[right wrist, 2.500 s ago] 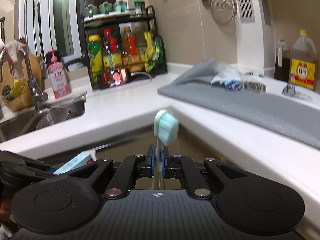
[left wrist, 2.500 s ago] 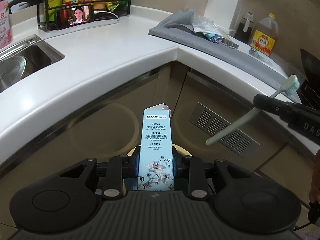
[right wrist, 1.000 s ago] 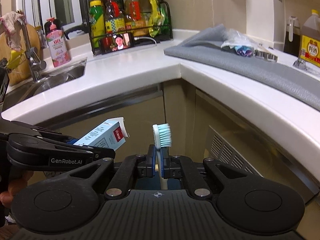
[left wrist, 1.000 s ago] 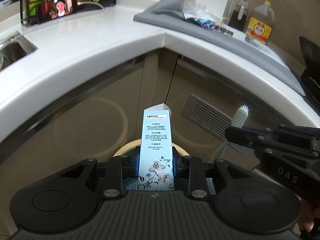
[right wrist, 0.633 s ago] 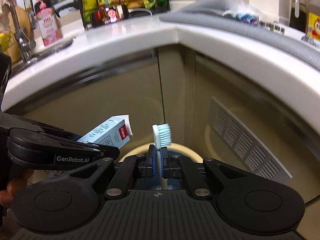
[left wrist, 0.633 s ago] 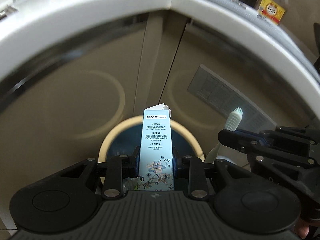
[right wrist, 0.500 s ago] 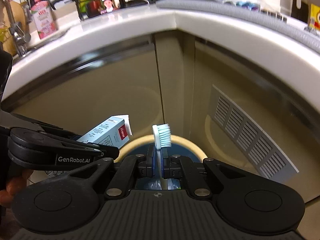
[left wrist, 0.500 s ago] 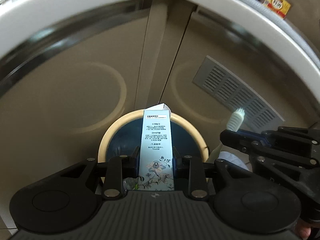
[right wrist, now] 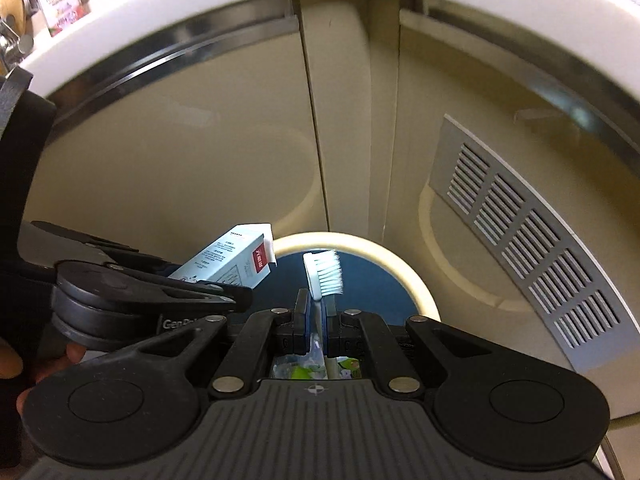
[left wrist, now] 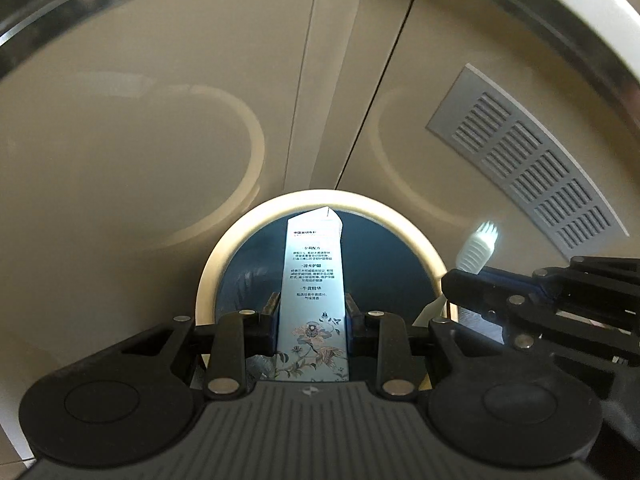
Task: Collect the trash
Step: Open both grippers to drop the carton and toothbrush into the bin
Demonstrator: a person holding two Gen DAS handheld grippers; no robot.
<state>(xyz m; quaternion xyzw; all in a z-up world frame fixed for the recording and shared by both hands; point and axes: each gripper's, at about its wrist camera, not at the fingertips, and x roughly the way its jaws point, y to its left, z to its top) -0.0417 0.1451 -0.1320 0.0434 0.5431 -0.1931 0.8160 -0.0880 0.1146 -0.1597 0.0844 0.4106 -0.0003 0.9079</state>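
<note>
My left gripper (left wrist: 311, 312) is shut on a pale blue toothpaste box (left wrist: 314, 280) with a flower print, which stands up over the mouth of a round bin (left wrist: 240, 236) with a cream rim and dark blue liner. My right gripper (right wrist: 318, 312) is shut on the handle of a toothbrush (right wrist: 325, 276) with white-green bristles. It hangs above the same bin (right wrist: 416, 276). In the right wrist view the left gripper (right wrist: 224, 294) and its box (right wrist: 232, 260) sit at left. In the left wrist view the right gripper (left wrist: 452, 280) and its toothbrush (left wrist: 478, 248) show at right.
Beige cabinet doors (left wrist: 160, 120) stand right behind the bin, one with a grey vent grille (right wrist: 532, 224). The white counter edge (right wrist: 200, 8) overhangs above. Some wrappers (right wrist: 304, 370) lie inside the bin. A person's fingers (right wrist: 24, 364) hold the left gripper.
Both grippers have come down from counter height toward the bin, which now fills more of both views. The counter top has slid out of view. Both grips are unchanged.
</note>
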